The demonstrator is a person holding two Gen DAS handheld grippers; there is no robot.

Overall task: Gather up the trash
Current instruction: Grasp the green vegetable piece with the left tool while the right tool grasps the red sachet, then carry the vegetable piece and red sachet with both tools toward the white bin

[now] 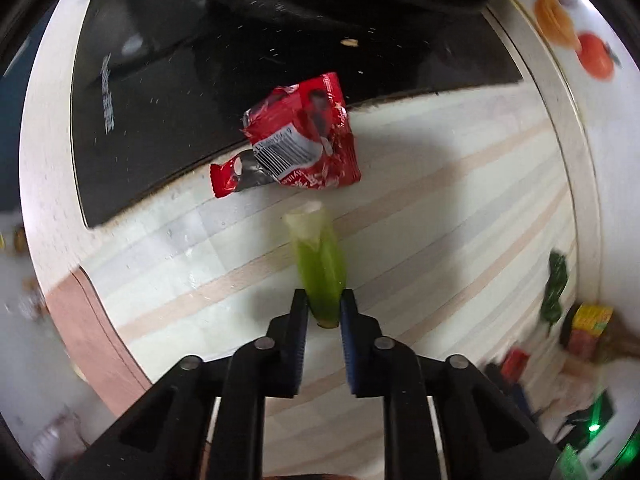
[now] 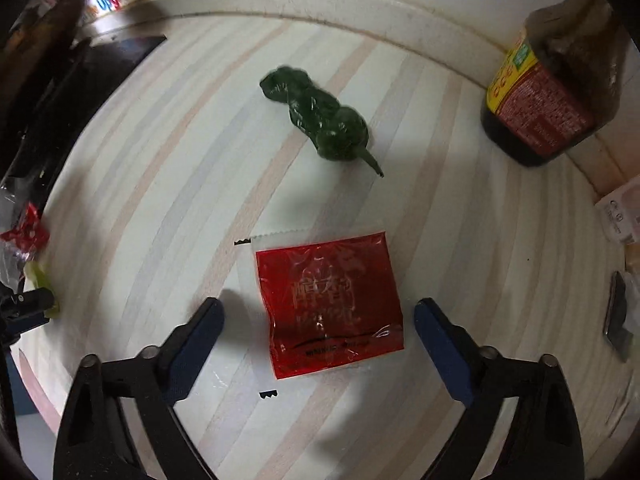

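Left gripper: jaws clenched on the cut end of a pale green vegetable stalk, so most of the stalk juts forward over the counter; gripping the firm stub probably keeps the scrap from slipping.
Red wrapper: crumpled, lying just beyond the stalk's tip, half on the black cooktop and half on the striped counter; it looks like trash not yet collected.
Right gripper: jaws released and spread wide, one on each side of the red sauce sachet without touching it; the sachet lies flat, so the stance reads as lined up for a pinch on its edges.
Sachet handling: thin, slick and flush to the counter, so a pinch may slide off unless one edge lifts.
Green pepper: wrinkled, lying beyond the sachet, well apart from both grippers.
Sauce bottle: stands at the counter's far right edge, by the wall; likely not trash.
Trash bin: not visible in either view.
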